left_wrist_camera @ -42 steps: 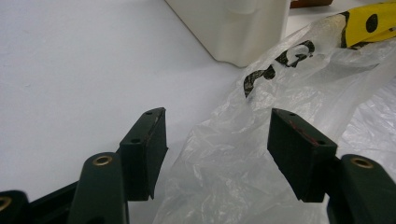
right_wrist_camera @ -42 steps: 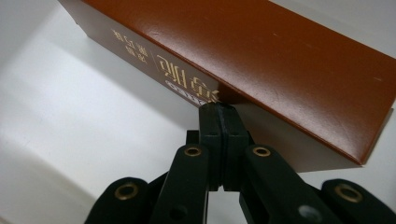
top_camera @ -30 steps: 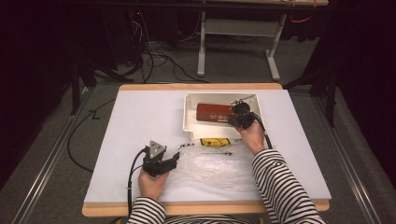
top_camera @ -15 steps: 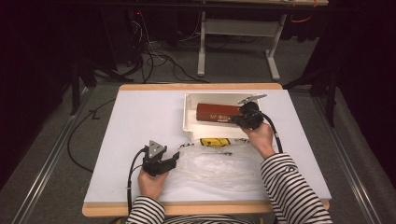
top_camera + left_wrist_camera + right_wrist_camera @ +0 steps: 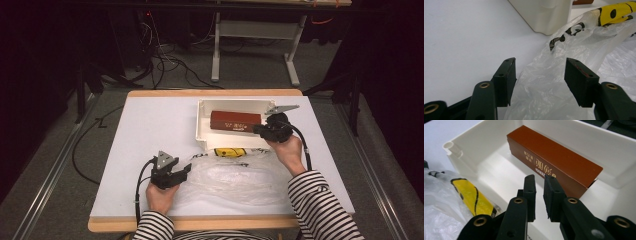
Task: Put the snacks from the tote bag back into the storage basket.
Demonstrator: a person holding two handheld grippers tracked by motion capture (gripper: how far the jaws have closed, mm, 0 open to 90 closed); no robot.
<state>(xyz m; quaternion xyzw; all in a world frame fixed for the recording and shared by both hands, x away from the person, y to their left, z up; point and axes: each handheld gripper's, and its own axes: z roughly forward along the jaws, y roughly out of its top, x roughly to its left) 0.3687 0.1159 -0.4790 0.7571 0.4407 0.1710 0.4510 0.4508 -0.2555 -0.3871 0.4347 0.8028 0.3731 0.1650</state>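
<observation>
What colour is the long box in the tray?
Reddish-brown box with gold lettering, clearest in the right gripper view.

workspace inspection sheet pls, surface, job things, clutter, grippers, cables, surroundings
Surface: white table with wood edge.
Job's things: brown box lies in the white tray; clear plastic bag with yellow print lies in front of the tray.
Clutter: nothing seen.
Grippers: left gripper open, jaws either side of the bag's edge; right gripper over the tray near the box's end, jaws nearly together, holding nothing.
Cables: one trails from each gripper; a bundle on the floor beyond the table.
Surroundings: grey floor, white desk frame, dark room.
</observation>
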